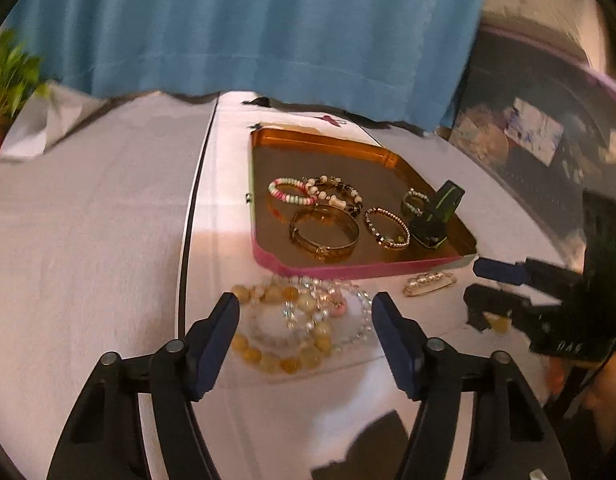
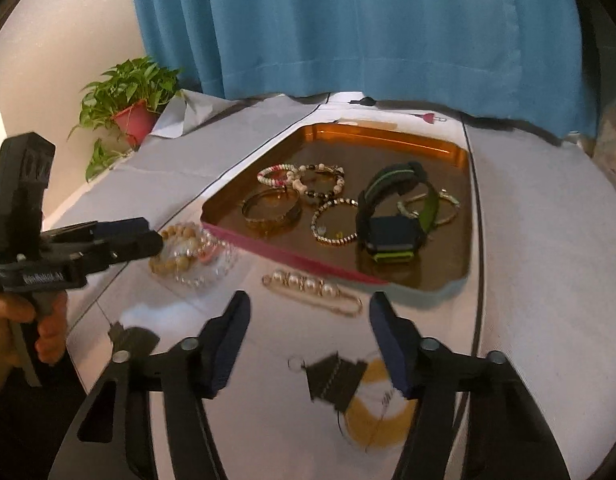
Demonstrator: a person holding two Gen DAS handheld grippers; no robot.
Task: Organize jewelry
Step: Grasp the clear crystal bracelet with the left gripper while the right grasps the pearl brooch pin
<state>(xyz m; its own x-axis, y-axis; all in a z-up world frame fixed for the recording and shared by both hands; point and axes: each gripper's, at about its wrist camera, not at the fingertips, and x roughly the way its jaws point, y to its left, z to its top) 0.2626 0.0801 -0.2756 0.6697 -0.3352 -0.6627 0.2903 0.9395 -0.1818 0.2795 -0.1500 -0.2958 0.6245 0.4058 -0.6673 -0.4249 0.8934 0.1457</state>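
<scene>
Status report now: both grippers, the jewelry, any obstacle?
Left gripper open over bead bracelets on table. Right gripper open, empty, short of pearl pin. Tray holds bangles and watch. No obstacle seen.

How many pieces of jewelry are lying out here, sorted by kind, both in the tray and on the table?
Bracelets and bangles in the tray: 5
Watch in the tray: 1
Beaded bracelets heaped on the table, too tangled to count exactly: about 3
Pearl pin on the table: 1
Black earring on a card: 1
Total: about 11
</scene>
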